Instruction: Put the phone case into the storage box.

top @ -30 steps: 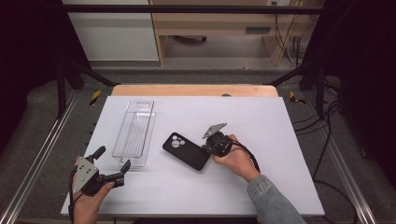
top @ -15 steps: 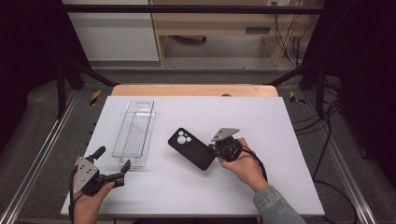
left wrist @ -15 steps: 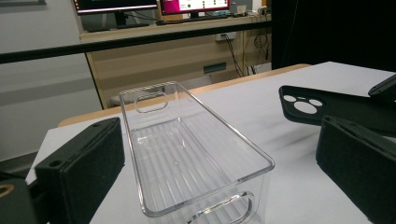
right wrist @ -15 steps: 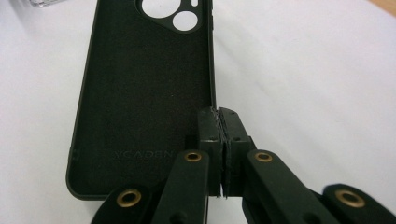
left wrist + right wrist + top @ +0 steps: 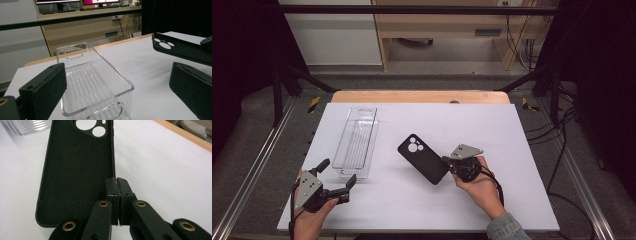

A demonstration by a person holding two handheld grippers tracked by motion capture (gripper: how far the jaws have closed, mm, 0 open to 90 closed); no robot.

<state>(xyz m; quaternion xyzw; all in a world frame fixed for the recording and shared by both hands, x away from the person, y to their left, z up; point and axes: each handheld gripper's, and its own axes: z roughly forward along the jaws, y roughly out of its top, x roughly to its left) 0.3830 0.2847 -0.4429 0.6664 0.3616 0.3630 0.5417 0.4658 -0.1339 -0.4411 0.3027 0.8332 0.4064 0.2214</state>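
Observation:
A black phone case point(image 5: 422, 158) with round camera holes hangs a little above the white table, its open side up. My right gripper point(image 5: 447, 161) is shut on the side wall of the phone case point(image 5: 77, 165) near its bottom corner, the pads point(image 5: 117, 188) pinching the thin rim. My left gripper point(image 5: 338, 176) rests open near the table's front left, jaws spread wide with nothing between them. Just beyond it stands a clear plastic tray point(image 5: 356, 142), empty, seen close up as the clear tray point(image 5: 92, 82) in the left gripper view, where the phone case point(image 5: 182, 48) also shows at the right.
The white table top point(image 5: 512, 130) has a wooden strip point(image 5: 417, 96) along its far edge. Metal rails run along both sides, and cables lie on the floor at the right.
My right gripper has carried the phone case to the right across the table, away from the clear tray. The left gripper has stayed where it was.

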